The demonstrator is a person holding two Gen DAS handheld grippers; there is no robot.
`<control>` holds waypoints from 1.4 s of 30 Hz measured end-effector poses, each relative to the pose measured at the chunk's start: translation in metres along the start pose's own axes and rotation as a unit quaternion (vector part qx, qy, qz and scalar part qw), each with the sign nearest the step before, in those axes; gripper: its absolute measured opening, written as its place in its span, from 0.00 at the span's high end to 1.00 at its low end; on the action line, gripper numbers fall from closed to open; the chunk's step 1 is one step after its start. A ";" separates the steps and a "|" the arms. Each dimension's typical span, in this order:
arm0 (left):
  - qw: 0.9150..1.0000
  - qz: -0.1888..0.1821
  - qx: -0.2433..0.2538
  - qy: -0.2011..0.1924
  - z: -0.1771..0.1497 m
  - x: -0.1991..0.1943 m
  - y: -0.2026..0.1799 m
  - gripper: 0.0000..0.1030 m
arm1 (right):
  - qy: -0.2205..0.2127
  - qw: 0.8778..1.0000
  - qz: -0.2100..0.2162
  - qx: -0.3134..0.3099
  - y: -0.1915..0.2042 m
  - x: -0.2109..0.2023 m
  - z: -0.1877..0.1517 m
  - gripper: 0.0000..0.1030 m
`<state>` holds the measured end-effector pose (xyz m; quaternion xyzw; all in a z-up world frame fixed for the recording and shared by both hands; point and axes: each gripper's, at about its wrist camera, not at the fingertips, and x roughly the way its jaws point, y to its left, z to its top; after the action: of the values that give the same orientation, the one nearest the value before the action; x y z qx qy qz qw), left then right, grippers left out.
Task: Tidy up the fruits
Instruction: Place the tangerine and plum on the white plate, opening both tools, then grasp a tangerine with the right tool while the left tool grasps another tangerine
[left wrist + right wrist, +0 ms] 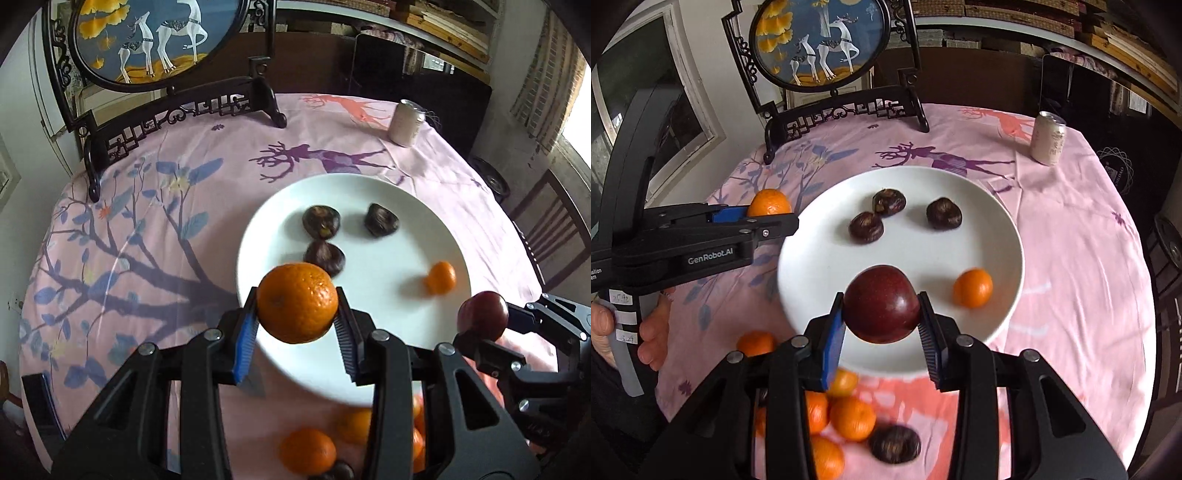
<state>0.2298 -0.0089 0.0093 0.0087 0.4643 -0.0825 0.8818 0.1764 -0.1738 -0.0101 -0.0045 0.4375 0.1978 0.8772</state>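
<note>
Transfer step underway: the left claw (297,322) is gripping a round orange mandarin (297,302) above the near rim of the white round plate (369,362); the right claw (882,322) is gripping a dark red plum (881,303) there too. Next move, in my judgement: lowering both onto bare plate, then releasing.

Home dining room: clothed table (147,229), deer screen (820,48).

A glossy dark-red plum (881,303) and a dimpled orange (297,302) are each held up over the near rim of the white plate (997,236). On the plate lie three dark chestnuts (888,202) toward 12 o'clock and one small orange (973,288) at 4 o'clock. Loose oranges (852,418) and a chestnut (894,444) lie off the plate at 6 o'clock.
</note>
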 end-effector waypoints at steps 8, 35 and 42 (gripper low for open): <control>0.999 -0.005 -0.023 0.045 0.037 0.068 0.011 0.62 | 0.054 0.999 -0.006 0.001 -0.017 0.080 0.042 0.63; 0.997 -0.023 -0.017 -0.073 -0.023 -0.056 0.005 0.12 | -0.028 0.998 -0.061 -0.006 0.004 -0.014 0.006 0.32; 0.997 -0.025 -0.020 -0.077 -0.064 -0.080 0.004 0.12 | -0.036 0.998 -0.054 -0.007 0.020 -0.042 -0.017 0.32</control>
<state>0.1336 0.0116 0.0384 -0.0271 0.3966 -0.0952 0.9126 0.1335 -0.1729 0.0146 -0.0266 0.4031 0.1533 0.9018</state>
